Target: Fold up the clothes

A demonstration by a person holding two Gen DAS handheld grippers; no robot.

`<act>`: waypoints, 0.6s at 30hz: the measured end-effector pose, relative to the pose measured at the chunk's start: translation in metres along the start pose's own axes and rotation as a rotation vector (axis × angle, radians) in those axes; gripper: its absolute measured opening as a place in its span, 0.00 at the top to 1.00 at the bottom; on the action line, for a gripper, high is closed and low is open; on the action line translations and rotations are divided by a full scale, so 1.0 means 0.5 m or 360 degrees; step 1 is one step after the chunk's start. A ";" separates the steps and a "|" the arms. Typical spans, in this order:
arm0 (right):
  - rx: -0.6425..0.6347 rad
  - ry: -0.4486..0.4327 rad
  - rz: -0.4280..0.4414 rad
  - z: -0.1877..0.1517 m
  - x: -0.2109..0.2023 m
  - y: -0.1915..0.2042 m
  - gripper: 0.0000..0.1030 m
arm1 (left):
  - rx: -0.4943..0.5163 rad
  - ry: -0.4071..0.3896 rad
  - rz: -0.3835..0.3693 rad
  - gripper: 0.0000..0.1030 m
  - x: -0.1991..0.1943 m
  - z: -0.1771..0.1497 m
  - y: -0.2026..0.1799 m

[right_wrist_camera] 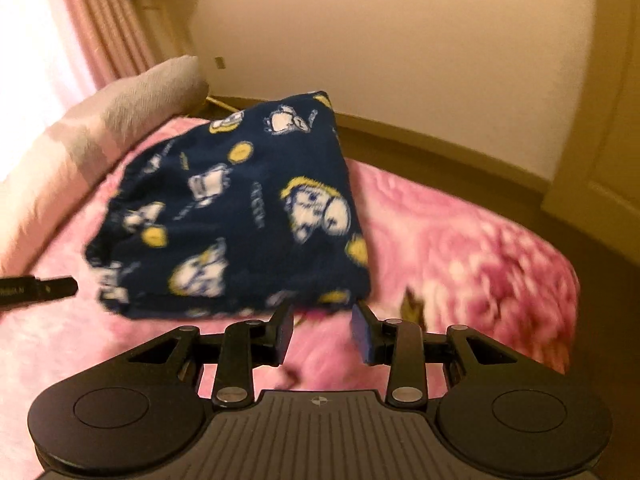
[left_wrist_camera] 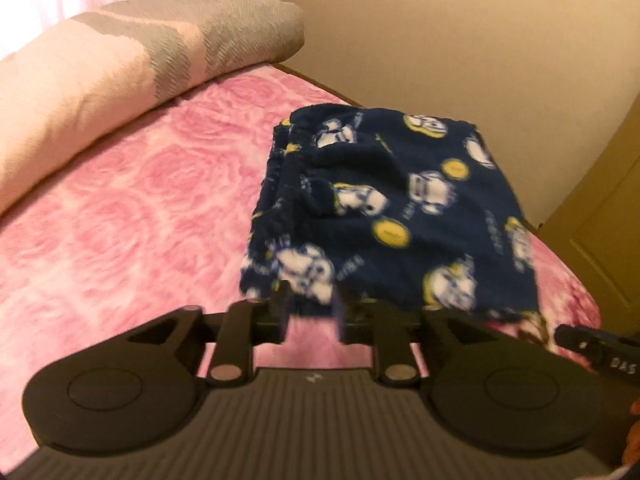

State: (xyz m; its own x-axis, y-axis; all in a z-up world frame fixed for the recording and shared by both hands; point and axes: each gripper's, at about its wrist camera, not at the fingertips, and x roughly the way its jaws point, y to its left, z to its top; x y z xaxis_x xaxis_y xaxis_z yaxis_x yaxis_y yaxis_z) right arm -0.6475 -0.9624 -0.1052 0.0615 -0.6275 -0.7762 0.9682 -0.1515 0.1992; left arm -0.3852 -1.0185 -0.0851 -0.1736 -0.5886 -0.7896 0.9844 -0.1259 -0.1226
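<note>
**Navy fleece garment folded on the bed, both tools empty**

You had the navy fleece garment with white cartoon figures and yellow discs [left_wrist_camera: 396, 204] lying as a compact folded bundle on the pink rose-patterned bed cover [left_wrist_camera: 132, 208], near the bed's far edge, with its gathered elastic waistband showing on the left side in your left wrist view. Your left gripper [left_wrist_camera: 312, 310] sat just at the bundle's near edge with its jaws narrowly parted and only pink cover between them. Your right gripper [right_wrist_camera: 324, 330] stood by the bundle's near right corner, jaws moderately apart and gripping nothing. A rolled grey-and-cream knitted blanket [left_wrist_camera: 120, 64] lay well apart at the head of the bed. Judging by the tidy layers, this garment looked essentially done; what remained was probably a final smoothing or moving it aside. No other clothes showed in either view.
</note>
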 end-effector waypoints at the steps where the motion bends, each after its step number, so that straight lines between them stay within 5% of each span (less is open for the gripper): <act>1: 0.0025 0.0006 0.0015 -0.003 -0.025 0.011 0.65 | 0.0025 0.0003 0.0031 0.67 -0.034 -0.004 -0.009; 8: -0.0075 -0.0049 -0.0016 -0.033 -0.239 0.095 0.65 | 0.0131 -0.0062 0.0147 0.37 -0.282 -0.046 -0.038; 18: -0.0042 -0.0101 -0.0011 -0.134 -0.490 0.177 0.65 | 0.0077 -0.0037 -0.0031 0.37 -0.549 -0.136 -0.022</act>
State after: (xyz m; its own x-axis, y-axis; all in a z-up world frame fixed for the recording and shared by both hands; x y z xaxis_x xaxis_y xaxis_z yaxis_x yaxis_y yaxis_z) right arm -0.5608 -0.7709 0.0627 0.0402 -0.6738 -0.7378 0.9747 -0.1361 0.1774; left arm -0.3465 -0.8013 0.0921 -0.1938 -0.6042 -0.7729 0.9785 -0.1755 -0.1081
